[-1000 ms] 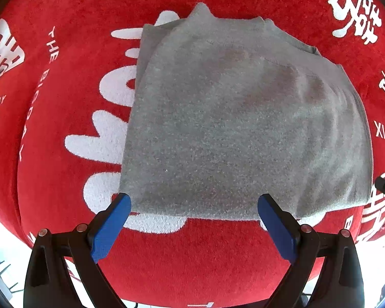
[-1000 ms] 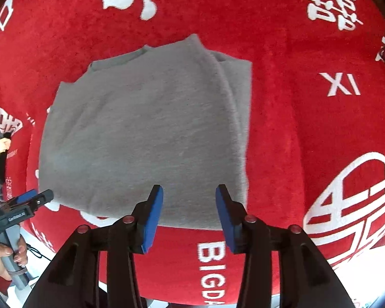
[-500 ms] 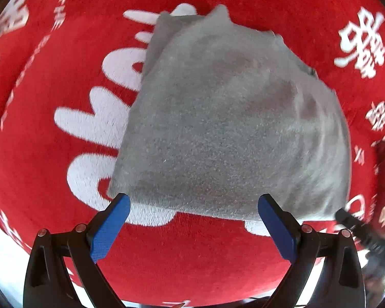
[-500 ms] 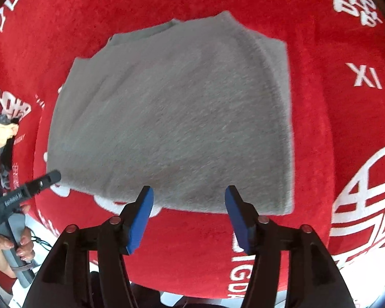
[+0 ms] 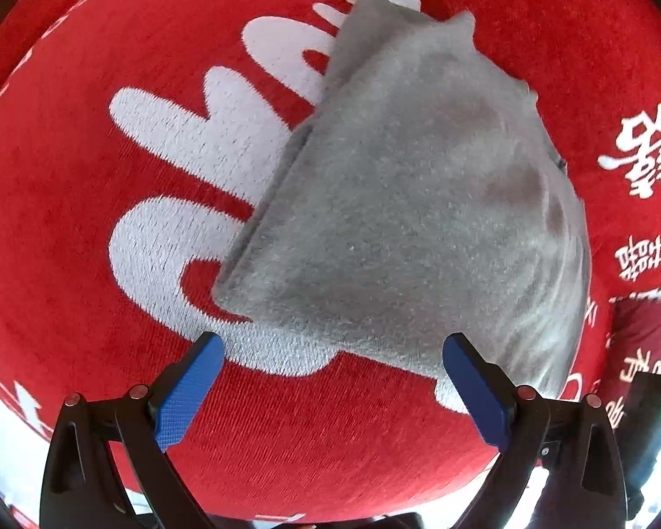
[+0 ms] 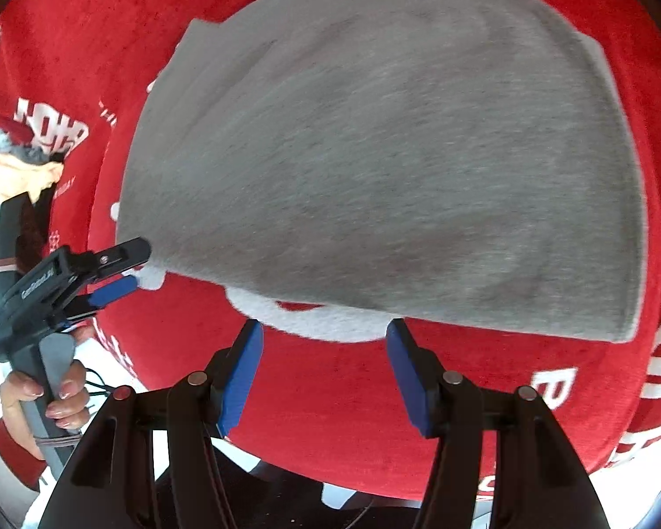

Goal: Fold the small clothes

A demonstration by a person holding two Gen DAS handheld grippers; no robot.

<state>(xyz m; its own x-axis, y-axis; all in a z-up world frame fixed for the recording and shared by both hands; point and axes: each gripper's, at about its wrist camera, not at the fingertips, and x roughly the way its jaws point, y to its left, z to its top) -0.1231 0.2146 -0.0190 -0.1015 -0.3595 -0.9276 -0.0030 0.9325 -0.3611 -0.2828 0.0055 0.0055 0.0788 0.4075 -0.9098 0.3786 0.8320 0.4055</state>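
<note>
A folded grey garment (image 5: pixel 418 203) lies flat on a red cloth (image 5: pixel 88 229) that is printed with big white letters and characters. In the left wrist view it sits a little askew, one near corner pointing toward the camera and its layered edges showing along the left side. The left gripper (image 5: pixel 330 352) is tipped down just short of the garment's near edge, its blue pads spread wide with nothing between them; the right-hand pad (image 5: pixel 473 390) sits close against the hem, though I cannot tell whether it touches. The right gripper (image 6: pixel 324 339) hangs over the red cloth in front of the same near edge, its jaws apart and empty, with a white letter showing in the gap. From the right wrist view the left gripper (image 6: pixel 130 266) also appears at the left, its fingers by the garment's near left corner, held by a hand (image 6: pixel 44 396) with a red cuff at the wrist.
</note>
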